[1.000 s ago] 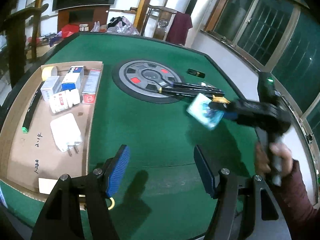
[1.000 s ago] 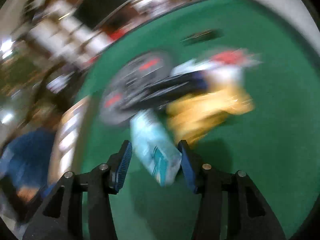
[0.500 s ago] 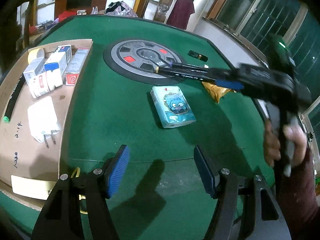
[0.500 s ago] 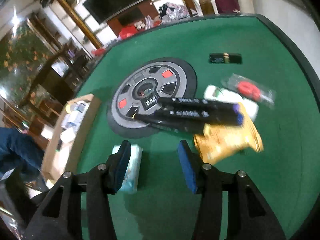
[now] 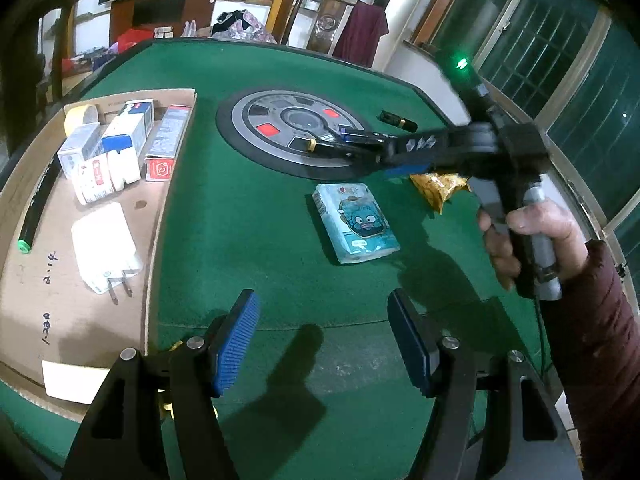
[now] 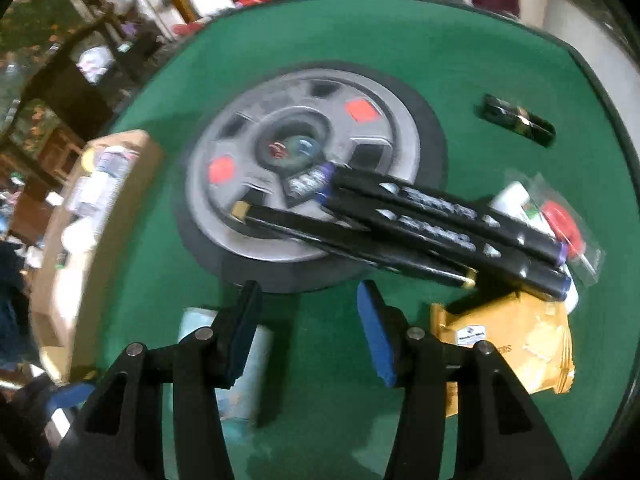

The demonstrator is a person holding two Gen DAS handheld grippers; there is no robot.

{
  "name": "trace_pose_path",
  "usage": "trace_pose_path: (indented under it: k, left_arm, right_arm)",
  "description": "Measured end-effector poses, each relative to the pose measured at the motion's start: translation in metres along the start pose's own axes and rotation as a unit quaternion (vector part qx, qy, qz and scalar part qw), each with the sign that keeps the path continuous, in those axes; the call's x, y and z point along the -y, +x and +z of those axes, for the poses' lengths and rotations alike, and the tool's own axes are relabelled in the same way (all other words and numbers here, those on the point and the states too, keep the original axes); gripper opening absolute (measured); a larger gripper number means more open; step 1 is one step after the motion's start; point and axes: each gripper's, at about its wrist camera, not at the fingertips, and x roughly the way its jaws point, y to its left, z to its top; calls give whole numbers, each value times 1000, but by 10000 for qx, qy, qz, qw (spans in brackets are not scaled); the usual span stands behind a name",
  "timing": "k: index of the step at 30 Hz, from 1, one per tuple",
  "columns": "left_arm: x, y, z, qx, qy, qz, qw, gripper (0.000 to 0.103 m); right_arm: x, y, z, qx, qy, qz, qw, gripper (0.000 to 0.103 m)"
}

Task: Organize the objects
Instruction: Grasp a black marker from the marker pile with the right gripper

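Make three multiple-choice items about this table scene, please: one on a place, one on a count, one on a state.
1. Where does the tissue pack lie?
A. on the green felt
B. in the cardboard tray
C. on the grey disc

2. How many red patches show on the grey disc?
A. one
B. two
C. four

3. What is between the fingers of the right tool?
A. the tissue pack
B. a black marker
C. nothing

Answers:
1 A, it rests on bare felt between the cardboard tray and the yellow packet.
2 B, two red patches are seen in both views.
3 C, the fingers stand apart over felt, with the black markers beyond them.
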Motion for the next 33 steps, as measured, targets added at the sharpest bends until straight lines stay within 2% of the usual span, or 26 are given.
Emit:
trace_pose_path:
  k: [2, 4, 8, 9, 10, 16, 19, 23, 27, 28, 29, 31, 33]
  left_arm:
    - [-1, 0, 1, 7, -21, -27, 10000, 61]
    - [0, 0, 1, 18, -18, -75, 10000, 61]
    - [1, 0, 1, 25, 50, -83, 10000, 61]
    - [0, -1, 1, 23, 58, -91, 9999, 61]
    - [-2, -2, 1, 31, 65, -82, 9999, 61]
    - [-8, -4, 8, 136, 70, -49, 9999, 61]
    - [-7, 2, 11, 81, 23, -71, 9999, 61]
    - [-5, 1, 8, 72, 63, -86, 9999, 61]
    - [0, 7, 11, 16, 169, 41, 9998, 61]
    - [2, 10, 11, -18, 202, 79, 9998, 61]
    - [6, 14, 12, -57, 250, 128, 9996, 61]
    - [16, 25, 13, -158, 408, 216, 9988, 61]
    - [25, 31, 11, -235, 515, 313, 9979, 61]
  right_arm:
    - [-4, -18, 6, 431, -39, -16, 9991, 49]
    - [-4, -17, 14, 526, -71, -104, 9985, 50]
    - [7, 15, 26, 79, -26, -417, 9991, 50]
    - [7, 20, 28, 18, 51, -356, 9993, 58]
    - [11, 21, 26, -99, 190, -210, 9995, 59]
    - [7, 5, -3, -477, 67, -151, 9987, 58]
    - [-1, -2, -19, -476, -195, -273, 9983, 56]
    - [-2, -21, -37, -299, -369, -135, 9988, 56]
    - [8, -27, -55, -292, -623, -465, 9965, 55]
    - [10, -25, -59, -306, -680, -632, 9952, 52]
    - [7, -26, -61, -126, -800, -789, 9936, 50]
    - [2, -21, -59, -13, -864, -1007, 9912, 35]
    - [-4, -16, -52, 119, -978, -1055, 9895, 30]
